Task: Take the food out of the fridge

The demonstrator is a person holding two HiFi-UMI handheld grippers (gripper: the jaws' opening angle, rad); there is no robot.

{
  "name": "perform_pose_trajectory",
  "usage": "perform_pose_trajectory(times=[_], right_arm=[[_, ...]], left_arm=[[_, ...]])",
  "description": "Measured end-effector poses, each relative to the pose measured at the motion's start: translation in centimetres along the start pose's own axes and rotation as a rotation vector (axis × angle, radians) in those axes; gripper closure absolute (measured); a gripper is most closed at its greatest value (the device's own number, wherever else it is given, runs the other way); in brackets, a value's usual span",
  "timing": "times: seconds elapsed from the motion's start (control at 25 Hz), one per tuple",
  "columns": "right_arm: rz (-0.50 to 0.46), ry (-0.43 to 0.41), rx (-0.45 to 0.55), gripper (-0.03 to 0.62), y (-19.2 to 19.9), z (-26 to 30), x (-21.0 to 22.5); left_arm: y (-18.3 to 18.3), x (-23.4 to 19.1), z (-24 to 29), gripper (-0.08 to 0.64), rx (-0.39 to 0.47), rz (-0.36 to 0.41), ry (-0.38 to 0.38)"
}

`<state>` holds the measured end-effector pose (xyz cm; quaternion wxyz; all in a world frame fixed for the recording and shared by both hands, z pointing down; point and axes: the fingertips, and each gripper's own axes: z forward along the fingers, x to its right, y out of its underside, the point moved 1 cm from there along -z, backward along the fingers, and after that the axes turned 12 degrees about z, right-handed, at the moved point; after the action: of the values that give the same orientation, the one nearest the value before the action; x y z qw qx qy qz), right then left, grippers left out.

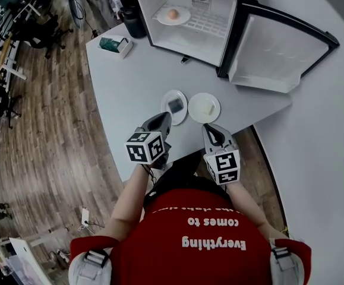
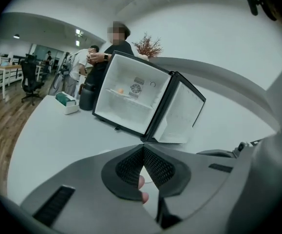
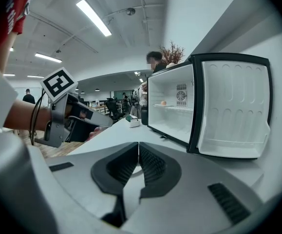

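Note:
The small fridge [image 1: 189, 22] stands open at the table's far side. On its shelf a white plate holds a round orange food [image 1: 172, 14], also seen as an orange food [image 2: 120, 90] in the left gripper view and an orange food [image 3: 163, 102] in the right gripper view. Two plates lie near the table's front edge: one with a dark piece [image 1: 174, 105], one with a pale yellow piece [image 1: 204, 107]. My left gripper [image 1: 163, 119] hangs shut and empty just in front of the dark-piece plate. My right gripper [image 1: 208, 129] is shut and empty before the other plate.
The fridge door [image 1: 281, 55] swings open to the right. A green and white box [image 1: 114, 44] and a dark canister [image 1: 132, 21] sit left of the fridge. People [image 2: 102, 57] stand behind the table. Wooden floor [image 1: 47, 129] lies to the left.

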<state>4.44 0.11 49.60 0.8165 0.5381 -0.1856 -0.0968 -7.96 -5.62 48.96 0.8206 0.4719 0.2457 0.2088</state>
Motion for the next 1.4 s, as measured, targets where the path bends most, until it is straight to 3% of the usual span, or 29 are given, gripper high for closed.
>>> perform_pose_trajectory(times=[0.24, 0.44, 0.56, 0.84, 1.08, 1.4], right_arm=[[0.022, 0.016, 0.021, 0.577, -0.3, -0.8, 0.4], [0.044, 0.056, 0.02, 0.577, 0.0, -1.2, 2.1], [0.048, 0.062, 0.018, 0.577, 0.0, -1.1, 2.3], [0.031, 0.041, 0.022, 0.577, -1.5, 0.2, 2.4], [0.017, 0.039, 0.021, 0.577, -2.6, 1.9, 3.6], [0.008, 0.044, -0.015, 0.577, -3.4, 4.3, 6.0]], left_arm=[[-1.7, 1.1, -0.5, 0.554, 0.02, 0.165, -0.025], [-4.4, 0.7, -0.7, 0.554, 0.051, 0.425, -0.145], [-5.4, 0.3, -0.6, 0.554, 0.053, 0.482, -0.177], [-6.3, -1.0, 0.3, 0.554, 0.06, 0.334, -0.159], [-6.1, -2.6, 2.6, 0.554, 0.056, 0.079, -0.039], [-9.4, -4.6, 5.9, 0.554, 0.12, -0.124, 0.067]])
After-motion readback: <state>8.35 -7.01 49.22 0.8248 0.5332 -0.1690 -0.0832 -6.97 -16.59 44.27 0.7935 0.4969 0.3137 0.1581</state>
